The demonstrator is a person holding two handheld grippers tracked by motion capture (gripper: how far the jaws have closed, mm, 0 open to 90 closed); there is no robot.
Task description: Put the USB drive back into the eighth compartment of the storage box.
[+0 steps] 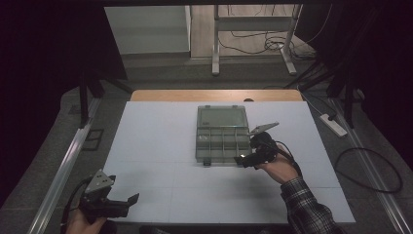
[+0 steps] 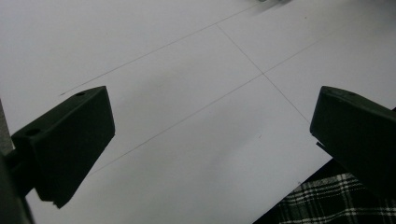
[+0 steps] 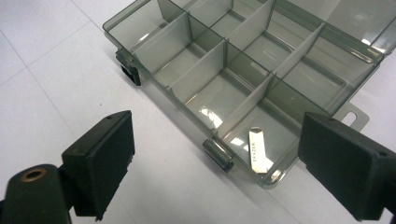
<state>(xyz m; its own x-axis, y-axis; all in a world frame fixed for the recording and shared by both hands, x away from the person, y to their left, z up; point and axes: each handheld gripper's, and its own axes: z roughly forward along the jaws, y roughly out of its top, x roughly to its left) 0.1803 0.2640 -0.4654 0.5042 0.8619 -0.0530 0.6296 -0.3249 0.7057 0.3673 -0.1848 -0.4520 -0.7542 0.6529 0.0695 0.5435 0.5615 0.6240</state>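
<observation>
A clear grey compartment box (image 1: pixel 221 141) lies in the middle of the white table top, its lid (image 1: pixel 221 117) folded back flat. My right gripper (image 1: pixel 242 161) hovers at the box's front right corner, jaws open with nothing between them. In the right gripper view that gripper (image 3: pixel 215 154) looks down on the box (image 3: pixel 154 39), where a small flat metal strip (image 3: pixel 259 150) lies in the nearest corner compartment, behind a front latch (image 3: pixel 218 154). The other compartments look bare. My left gripper (image 1: pixel 127 204) rests low at the table's front left, open (image 2: pixel 210 135) over bare white surface.
A plaid sleeve (image 1: pixel 307 204) reaches in from the bottom right. The wooden table edge (image 1: pixel 216 95) shows behind the white sheet. A power strip (image 1: pixel 333 124) and cables lie on the floor at right, and a metal frame's legs (image 1: pixel 215 48) stand at the back.
</observation>
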